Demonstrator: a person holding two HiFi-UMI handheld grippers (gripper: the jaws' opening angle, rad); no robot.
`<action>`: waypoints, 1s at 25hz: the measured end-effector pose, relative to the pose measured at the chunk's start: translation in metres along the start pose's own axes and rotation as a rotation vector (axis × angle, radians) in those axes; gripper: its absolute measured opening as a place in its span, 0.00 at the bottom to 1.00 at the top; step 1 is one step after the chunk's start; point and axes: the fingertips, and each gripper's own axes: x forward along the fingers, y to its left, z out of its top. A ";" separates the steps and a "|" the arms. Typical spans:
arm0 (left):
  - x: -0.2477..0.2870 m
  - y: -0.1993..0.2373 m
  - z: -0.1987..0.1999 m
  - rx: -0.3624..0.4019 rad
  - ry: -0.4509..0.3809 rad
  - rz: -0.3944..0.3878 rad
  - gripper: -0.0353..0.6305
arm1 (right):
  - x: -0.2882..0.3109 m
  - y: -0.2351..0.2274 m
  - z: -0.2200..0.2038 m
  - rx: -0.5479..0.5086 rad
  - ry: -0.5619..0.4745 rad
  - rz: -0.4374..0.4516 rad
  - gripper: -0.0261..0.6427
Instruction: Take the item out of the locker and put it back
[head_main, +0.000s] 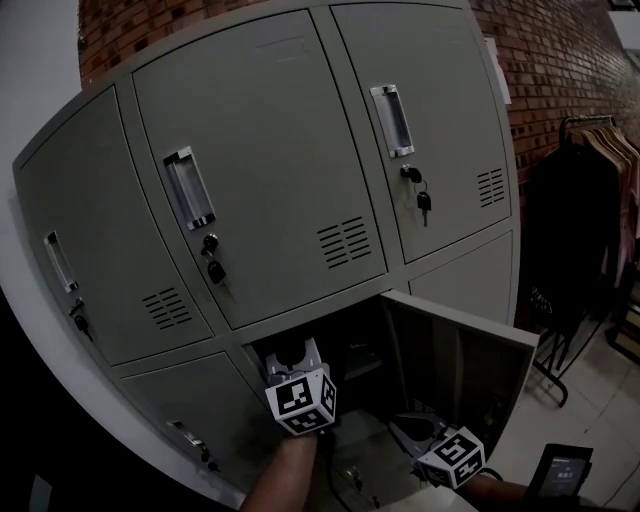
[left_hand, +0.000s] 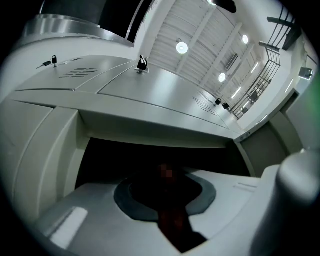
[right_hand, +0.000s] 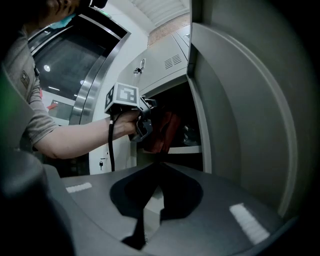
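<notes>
The lower middle locker (head_main: 355, 350) of a grey bank stands open, its door (head_main: 460, 372) swung out to the right. My left gripper (head_main: 293, 356) reaches into the opening, its marker cube (head_main: 301, 401) below it. In the right gripper view the left gripper (right_hand: 150, 125) is shut on a dark red soft item (right_hand: 163, 132) at the locker's mouth. That red item (left_hand: 172, 222) fills the narrow gap between the jaws in the left gripper view. My right gripper (head_main: 412, 432) hangs low beside the open door (right_hand: 240, 110). Its jaws (right_hand: 142, 225) are together with nothing between them.
Closed lockers above have keys hanging in their locks (head_main: 424, 203). A rack of dark clothes (head_main: 580, 200) stands to the right. A small screen device (head_main: 563, 475) sits at the bottom right. A shelf (right_hand: 187, 148) with dim things on it crosses the locker's inside.
</notes>
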 end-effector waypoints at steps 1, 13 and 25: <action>0.004 0.001 0.000 0.007 -0.009 0.005 0.15 | 0.001 -0.001 0.000 0.000 -0.001 0.002 0.03; 0.042 0.019 -0.030 0.074 0.073 0.066 0.15 | 0.008 -0.008 -0.001 0.006 -0.008 0.026 0.03; 0.032 0.007 -0.104 0.113 0.481 0.016 0.16 | 0.008 -0.015 -0.002 0.023 -0.015 0.029 0.03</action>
